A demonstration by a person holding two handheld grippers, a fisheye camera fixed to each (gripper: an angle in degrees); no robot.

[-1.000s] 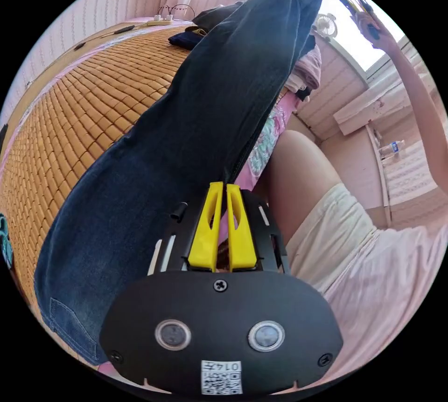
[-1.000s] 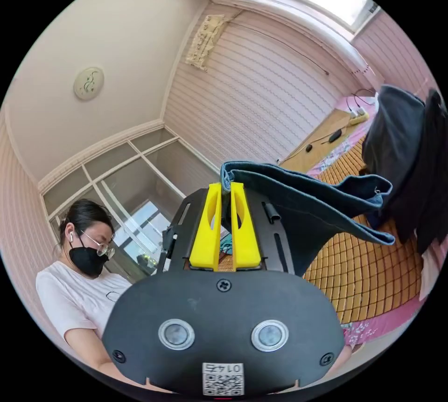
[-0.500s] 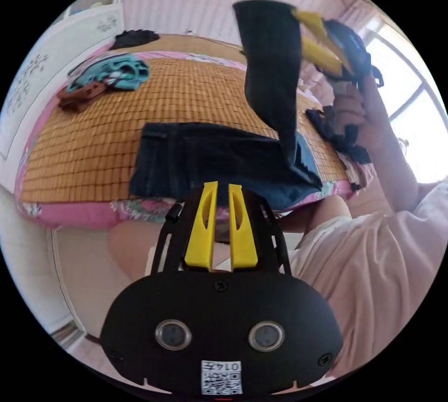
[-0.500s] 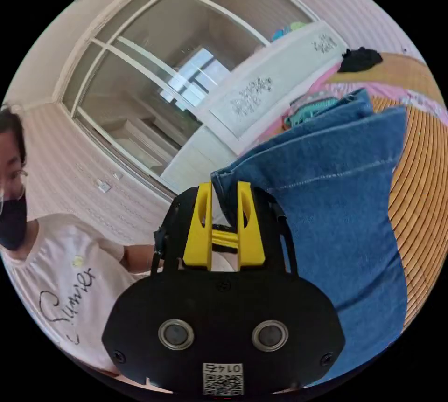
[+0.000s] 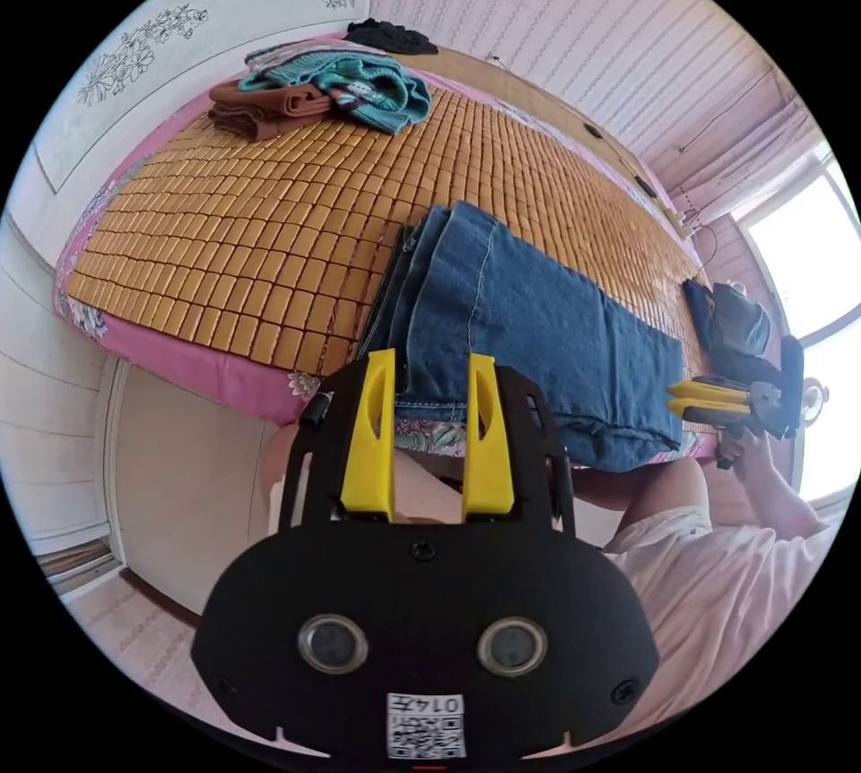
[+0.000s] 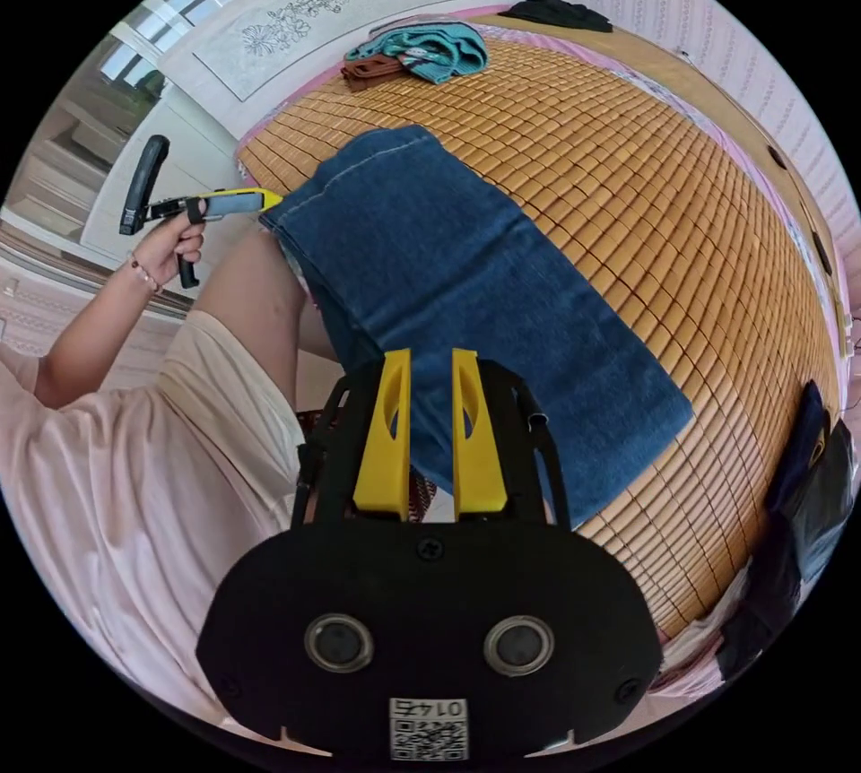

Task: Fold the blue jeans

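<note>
Both yellow-jawed grippers hang off the near edge of the bed, clear of the cloth. Left gripper (image 5: 429,378) has its jaws spread apart with nothing between them; right gripper (image 6: 430,374) shows a narrower gap between its jaws, also gripping nothing. Folded blue denim jeans (image 6: 466,289) lie flat as a long rectangle on the woven bamboo mat (image 5: 251,226) that covers the bed, one long side running along the near edge. Beyond them, toward the white headboard (image 6: 359,11), sits a heap of teal and brown clothes (image 5: 332,91), well apart from the jeans. Dark garments (image 6: 807,486) lie at the opposite end of the mat.
</note>
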